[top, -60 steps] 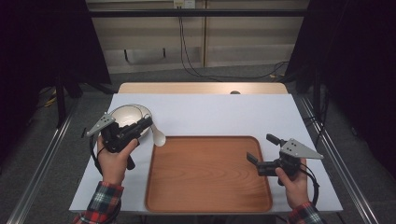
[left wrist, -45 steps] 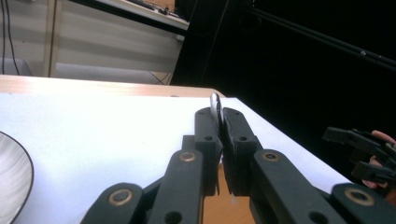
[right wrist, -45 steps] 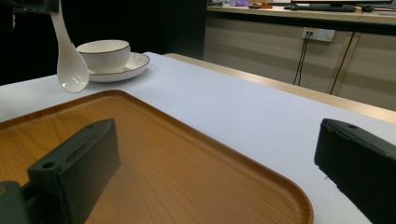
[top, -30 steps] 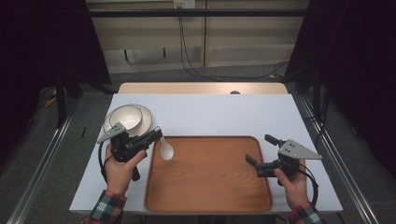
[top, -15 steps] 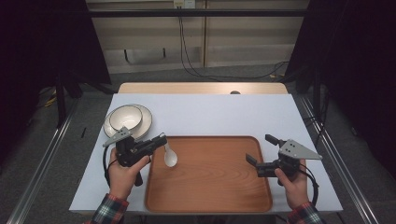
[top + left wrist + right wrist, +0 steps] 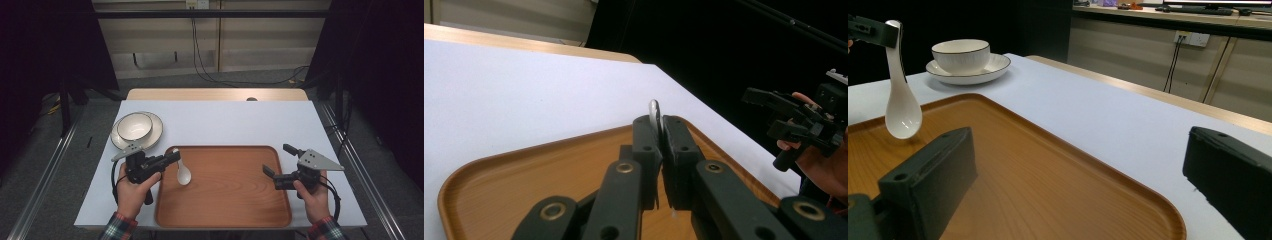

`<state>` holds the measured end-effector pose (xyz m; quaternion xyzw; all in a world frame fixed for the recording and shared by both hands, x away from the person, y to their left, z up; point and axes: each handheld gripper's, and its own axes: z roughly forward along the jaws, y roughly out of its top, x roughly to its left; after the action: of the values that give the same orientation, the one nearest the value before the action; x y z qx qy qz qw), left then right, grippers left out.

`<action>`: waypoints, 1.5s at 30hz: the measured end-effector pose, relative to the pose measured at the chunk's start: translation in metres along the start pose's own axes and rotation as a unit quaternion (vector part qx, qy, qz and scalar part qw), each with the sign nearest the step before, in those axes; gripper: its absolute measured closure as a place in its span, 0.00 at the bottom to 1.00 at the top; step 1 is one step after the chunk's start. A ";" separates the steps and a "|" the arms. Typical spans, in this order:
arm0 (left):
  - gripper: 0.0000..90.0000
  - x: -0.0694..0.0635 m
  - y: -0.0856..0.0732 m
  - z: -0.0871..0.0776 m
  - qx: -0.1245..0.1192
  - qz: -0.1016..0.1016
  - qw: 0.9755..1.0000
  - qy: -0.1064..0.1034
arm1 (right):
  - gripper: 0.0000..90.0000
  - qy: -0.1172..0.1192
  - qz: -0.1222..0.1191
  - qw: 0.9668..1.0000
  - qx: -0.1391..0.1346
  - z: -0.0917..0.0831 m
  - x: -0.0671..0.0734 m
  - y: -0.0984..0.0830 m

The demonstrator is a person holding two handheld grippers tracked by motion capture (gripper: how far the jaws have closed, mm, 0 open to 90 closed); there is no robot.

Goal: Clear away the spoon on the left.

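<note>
White cloth covered the table (image 6: 240, 122) under my smooth wooden tray (image 6: 225, 200). Beyond sat a round bowl (image 6: 134, 125) on its plate (image 6: 154, 131). My left tongs (image 6: 172, 156) pinched a glossy white spoon (image 6: 183, 172) above the tray; my right tongs (image 6: 277, 162) stood spread.

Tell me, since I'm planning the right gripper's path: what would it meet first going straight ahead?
Probably nothing soon: the right gripper points across the tray, above its wood. The hanging spoon lies toward the far side, though depth is unclear.

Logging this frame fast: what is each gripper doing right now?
Left gripper: shut on the white spoon, over the wooden tray.
Right gripper: open, holding nothing.
</note>
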<state>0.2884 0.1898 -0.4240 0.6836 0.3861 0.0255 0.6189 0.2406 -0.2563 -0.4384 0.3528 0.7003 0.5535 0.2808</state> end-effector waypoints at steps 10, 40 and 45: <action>0.95 -0.002 -0.004 -0.002 0.005 -0.003 1.000 -0.003 | 0.00 -0.001 -0.001 1.000 0.002 -0.001 0.000 0.000; 0.93 -0.002 -0.019 0.007 0.033 -0.021 0.999 -0.035 | 0.00 0.002 -0.002 1.000 0.003 0.003 0.002 0.001; 0.90 0.003 -0.022 0.009 0.042 -0.014 0.999 -0.021 | 0.00 0.002 -0.004 1.000 0.003 0.003 0.001 0.000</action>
<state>0.2842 0.1824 -0.4464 0.7041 0.3836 -0.0136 0.5974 0.2424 -0.2533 -0.4388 0.3498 0.7040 0.5506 0.2807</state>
